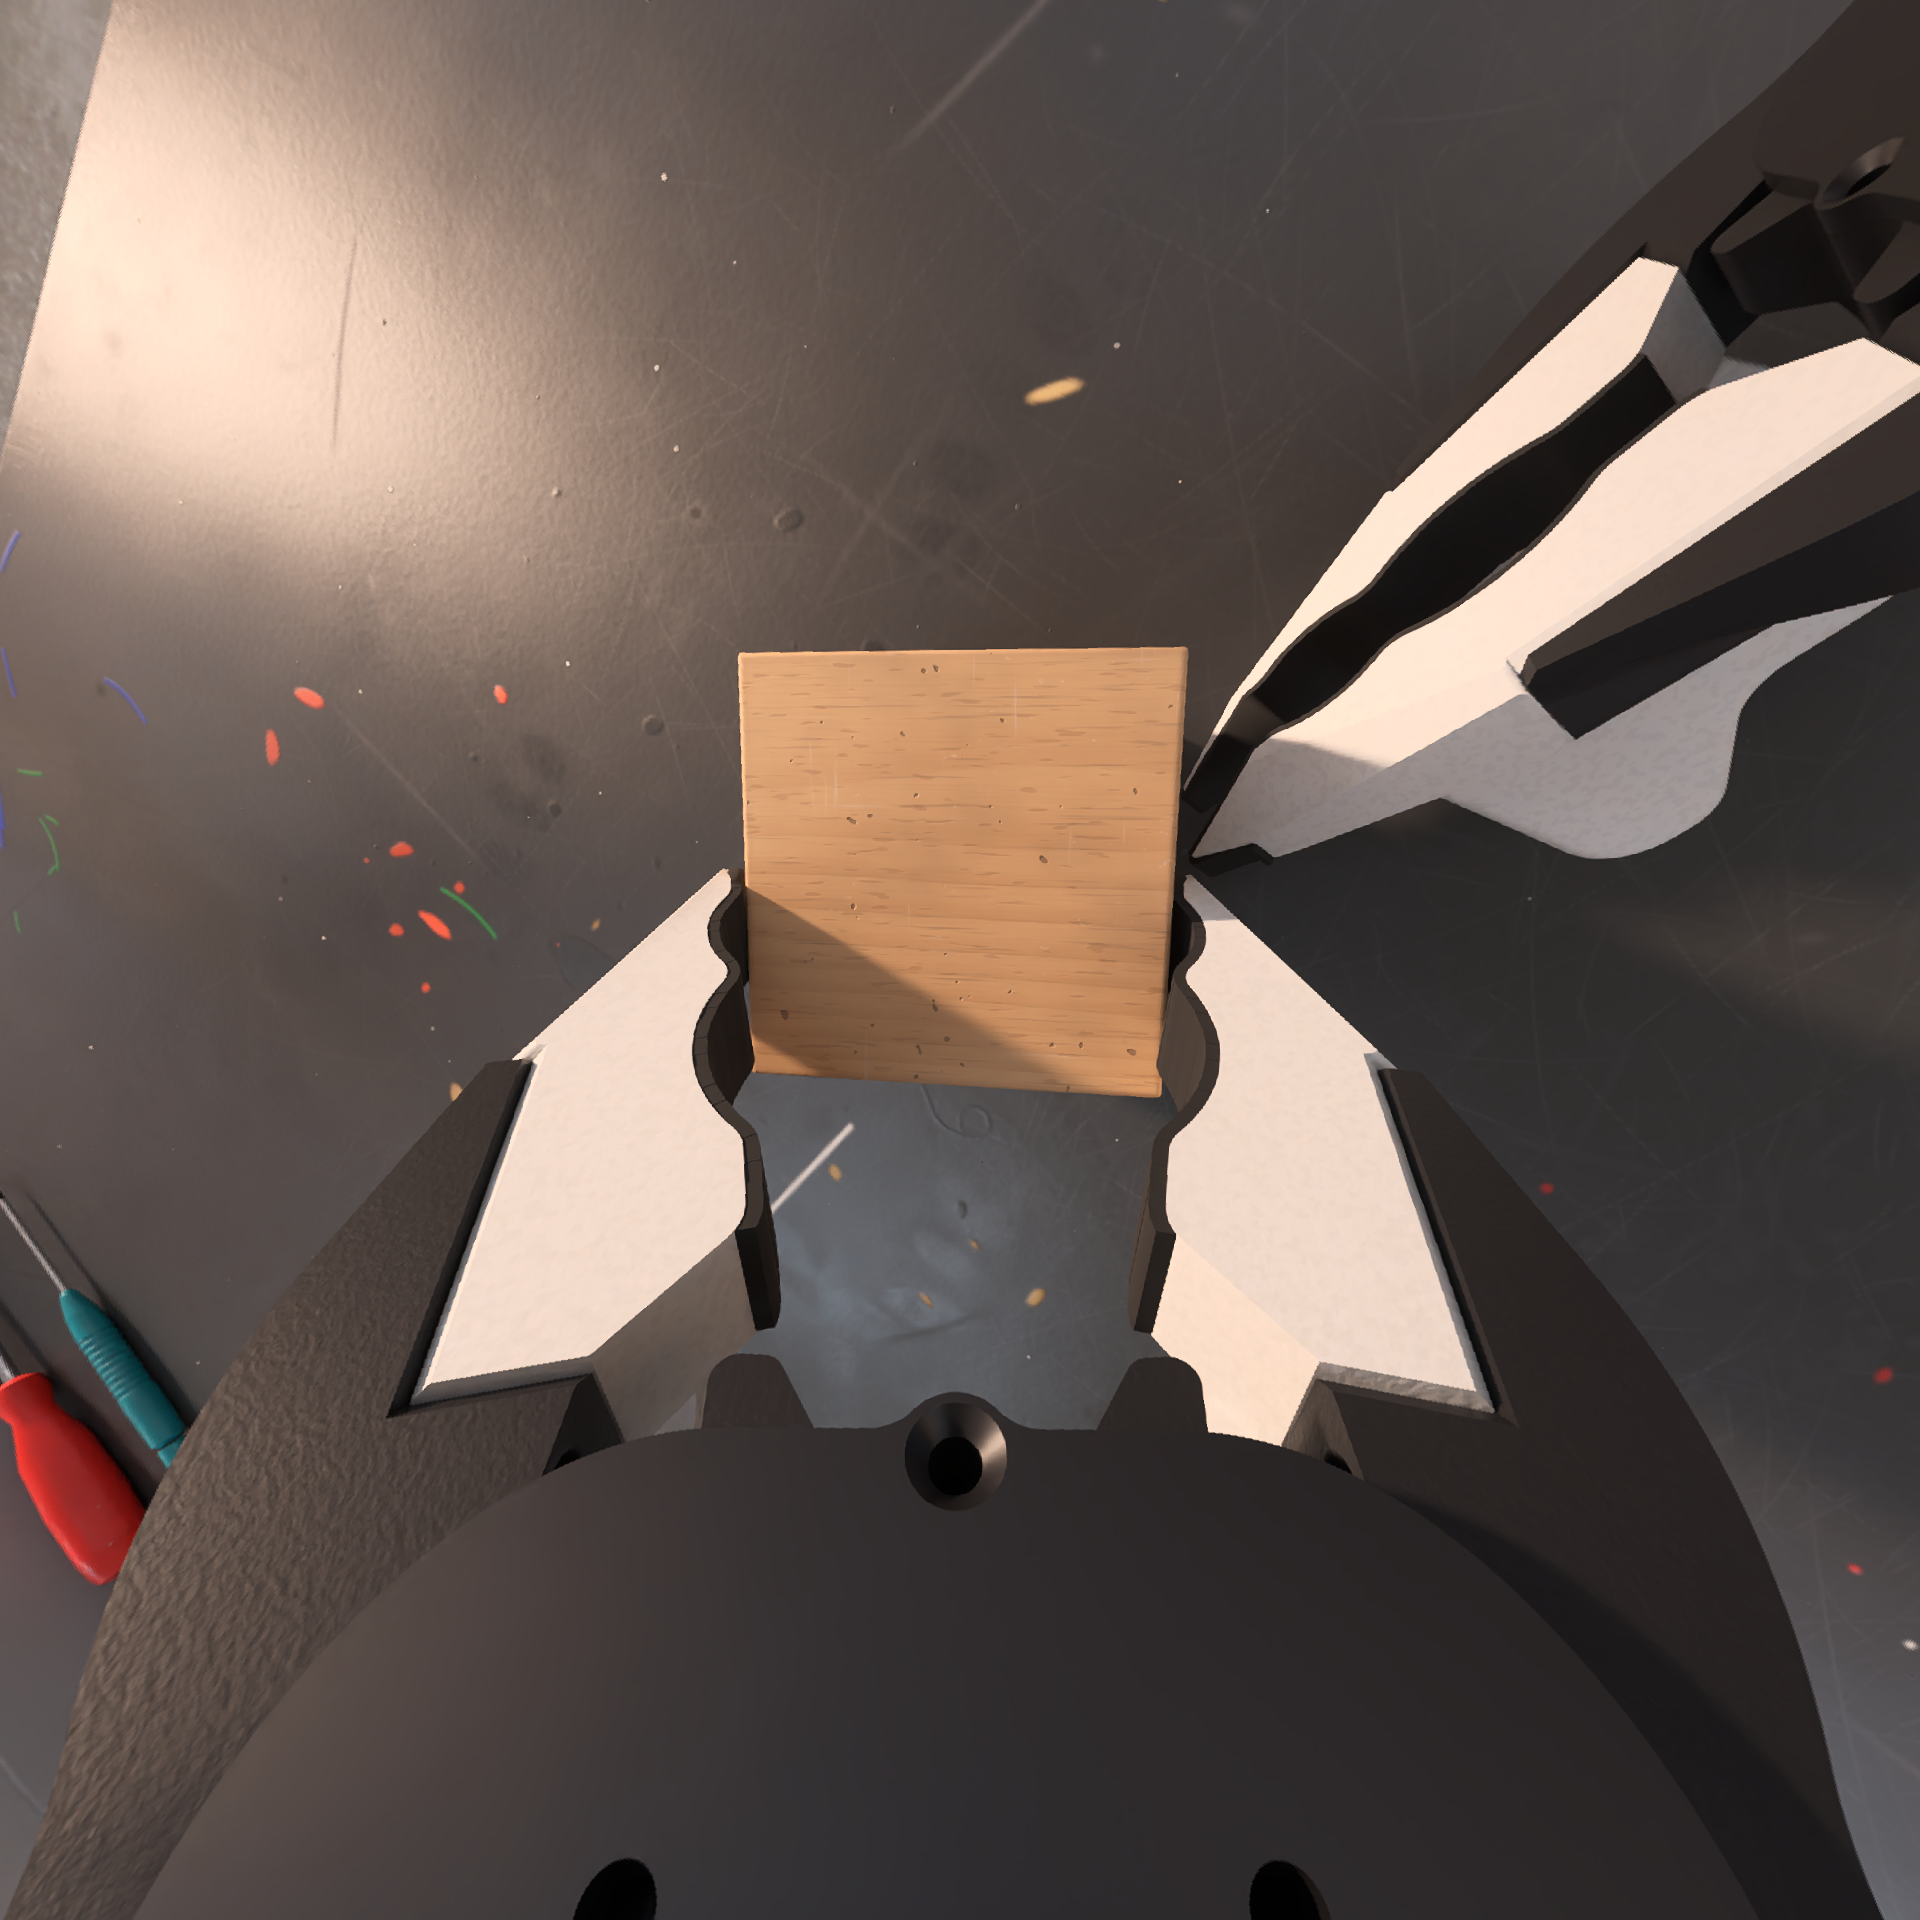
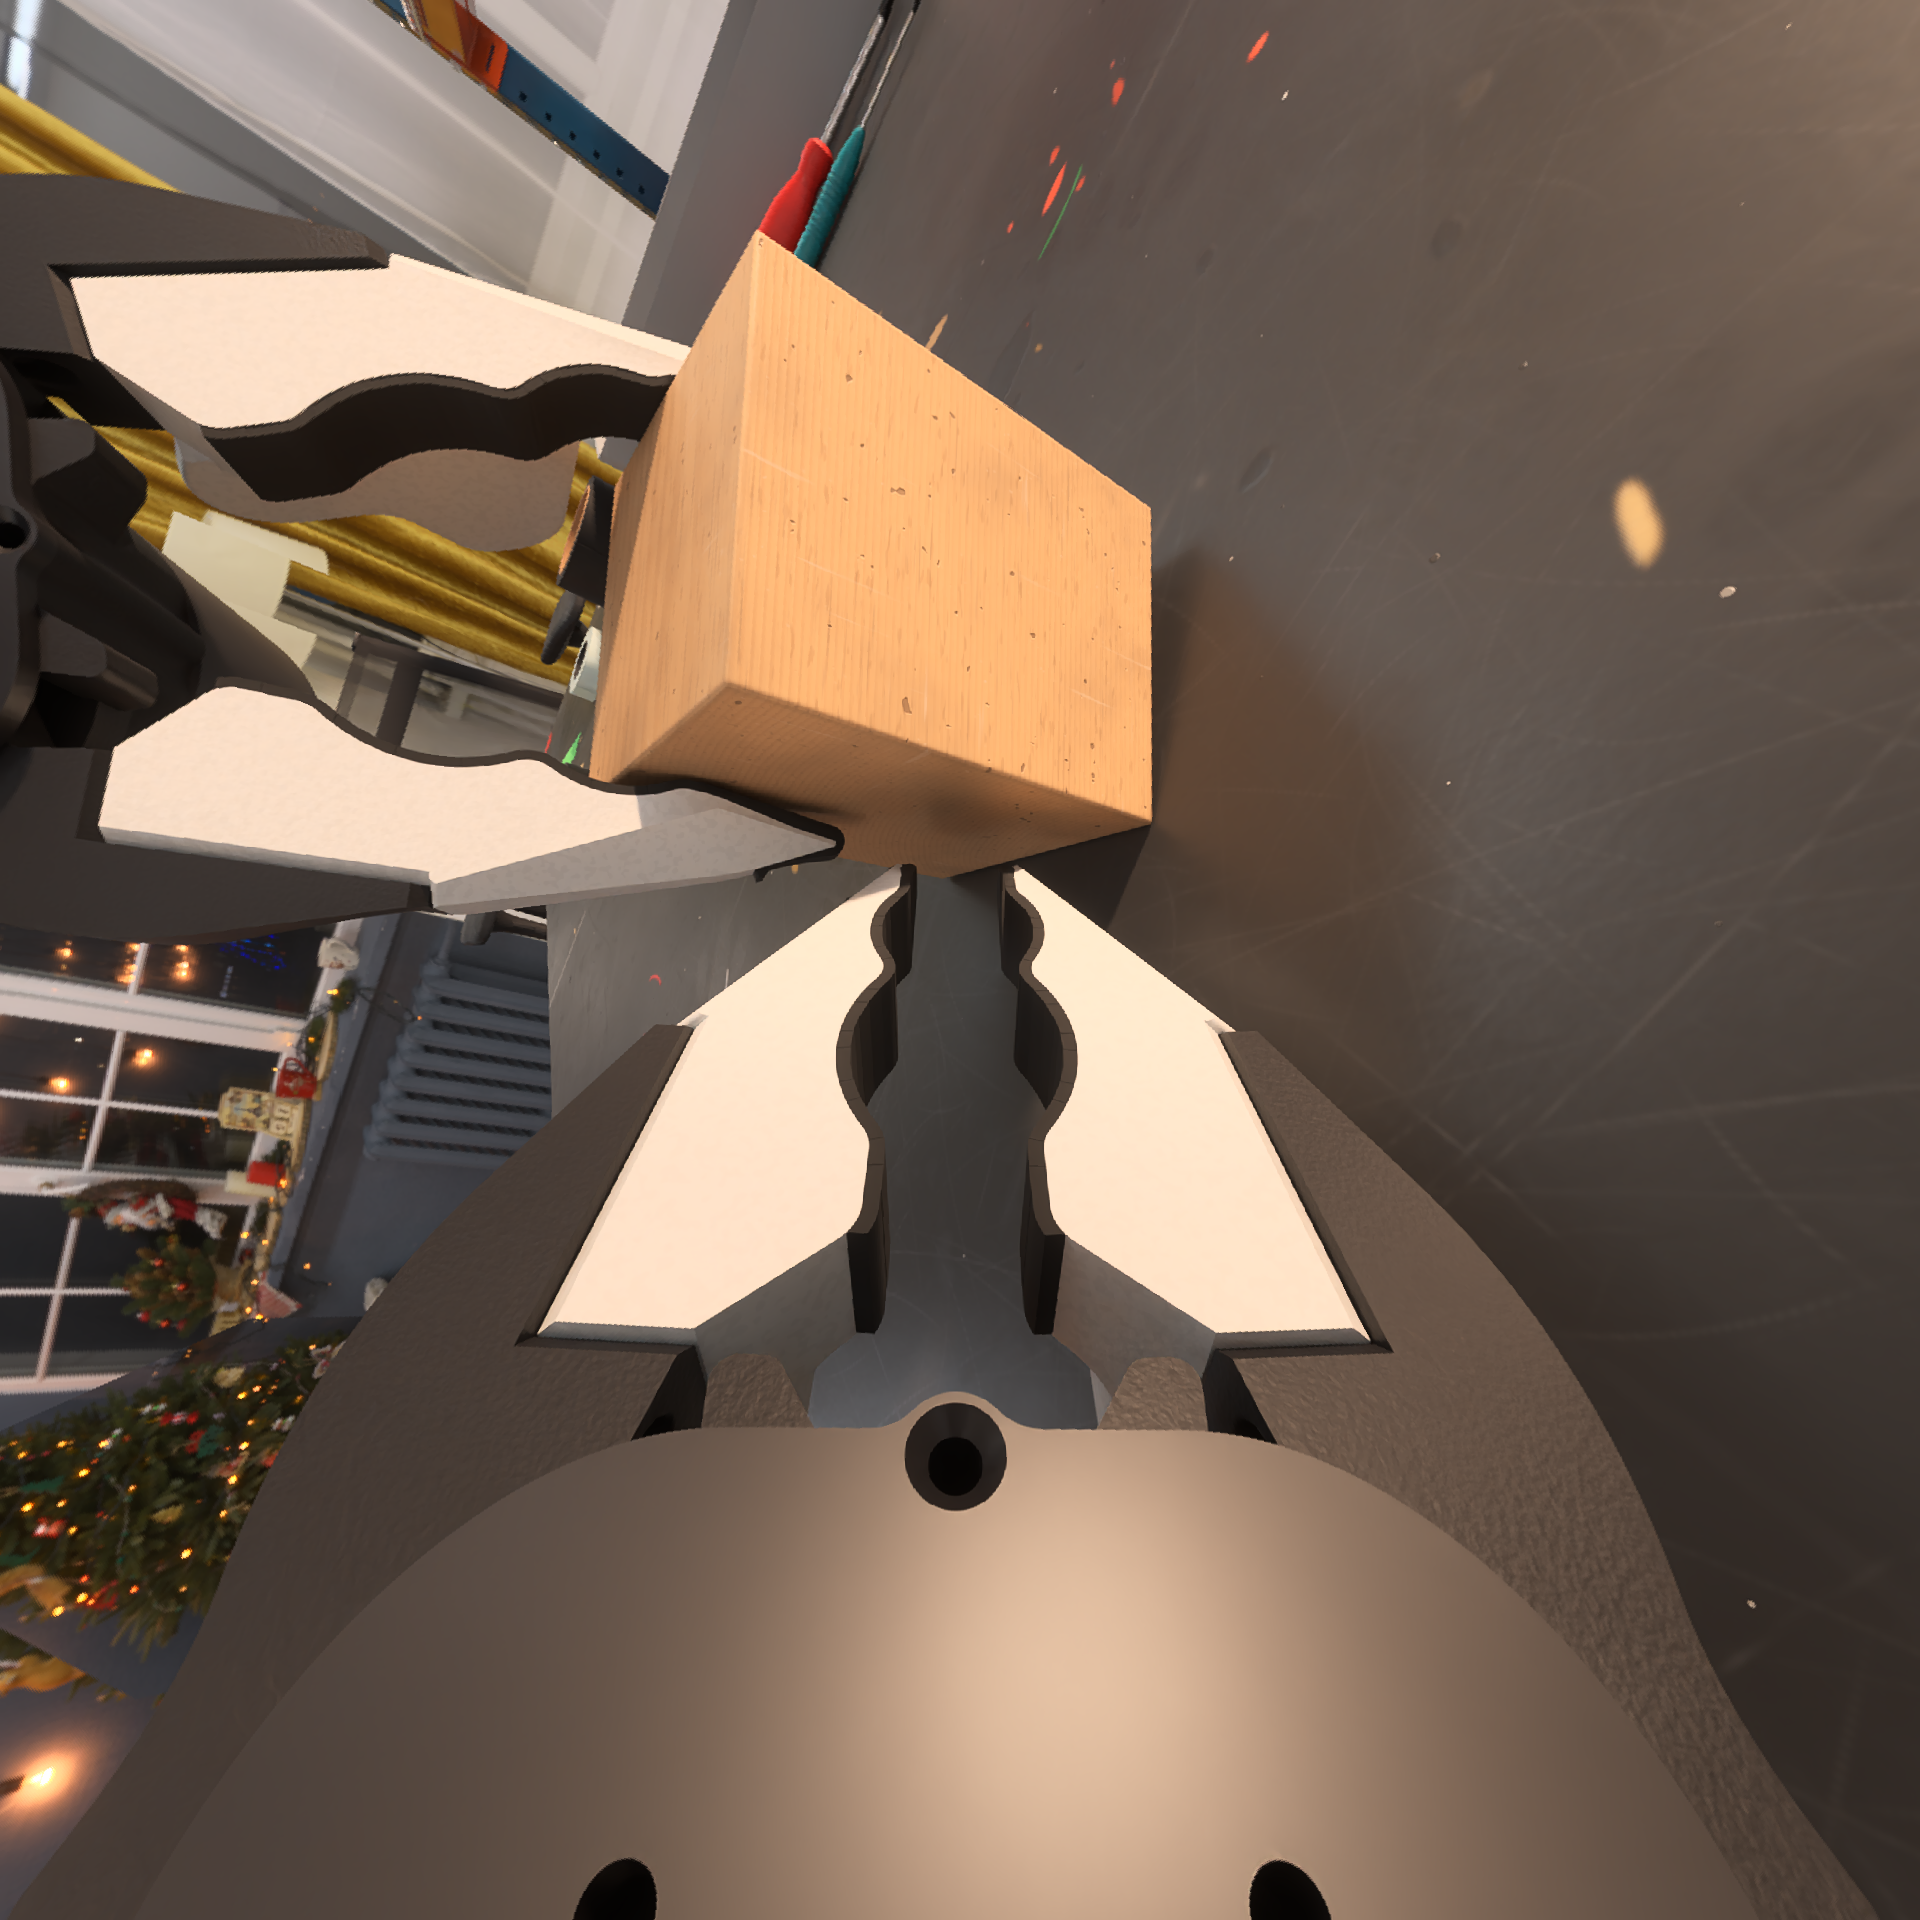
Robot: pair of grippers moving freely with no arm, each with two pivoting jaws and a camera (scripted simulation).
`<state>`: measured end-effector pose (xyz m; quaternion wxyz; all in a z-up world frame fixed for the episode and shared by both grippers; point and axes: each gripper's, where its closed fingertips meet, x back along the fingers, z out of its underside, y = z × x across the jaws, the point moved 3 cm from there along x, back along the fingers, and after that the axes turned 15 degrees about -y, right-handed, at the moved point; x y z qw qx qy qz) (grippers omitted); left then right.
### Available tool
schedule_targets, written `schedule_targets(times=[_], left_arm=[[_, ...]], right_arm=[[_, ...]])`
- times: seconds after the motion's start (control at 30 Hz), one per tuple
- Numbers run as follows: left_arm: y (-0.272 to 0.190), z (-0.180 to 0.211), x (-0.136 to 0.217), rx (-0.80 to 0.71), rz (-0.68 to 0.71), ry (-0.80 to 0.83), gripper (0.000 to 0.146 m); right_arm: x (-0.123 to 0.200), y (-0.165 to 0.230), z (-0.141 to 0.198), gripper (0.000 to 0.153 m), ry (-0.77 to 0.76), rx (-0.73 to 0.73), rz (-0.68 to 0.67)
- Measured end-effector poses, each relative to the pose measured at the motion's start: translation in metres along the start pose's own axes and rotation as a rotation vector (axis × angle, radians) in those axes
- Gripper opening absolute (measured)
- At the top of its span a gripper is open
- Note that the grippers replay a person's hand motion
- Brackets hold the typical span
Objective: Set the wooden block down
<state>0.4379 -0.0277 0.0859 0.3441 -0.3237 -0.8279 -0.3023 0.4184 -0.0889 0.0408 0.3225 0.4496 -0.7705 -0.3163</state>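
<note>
Only the right wrist view shows the wooden block (image 2: 883, 561) as a solid cube resting on the dark worktop (image 2: 1558, 935). The left gripper (image 1: 958, 883) grips its sides at 12 o'clock. The right gripper (image 2: 956, 878) has its fingers narrowly parted, empty, tips near the block's lower edge. Pale, speckled, straight-grained wood.

Wooden block (image 1: 961, 868) between left tool's (image 1: 961, 883) fingers — screwdrivers (image 1: 78, 1444) far left.

Scratched dark worktop (image 1: 436, 364), paned windows (image 2: 114, 1101), lit Christmas tree (image 2: 125, 1496), warm light
</note>
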Motion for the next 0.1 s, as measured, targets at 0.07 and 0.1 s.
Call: schedule_targets(times=[0.07, 0.1], left_arm=[[0.0005, 0.0003, -0.0002, 0.0, -0.002, 0.001, 0.08], [0.0006, 0.0004, -0.0002, 0.0, -0.003, 0.002, 0.08]], right_arm=[[-0.0004, -0.0005, 0.0005, 0.015, 0.008, 0.0, 0.002], [-0.0006, -0.001, 0.001, 0.014, 0.016, 0.001, 0.005]])
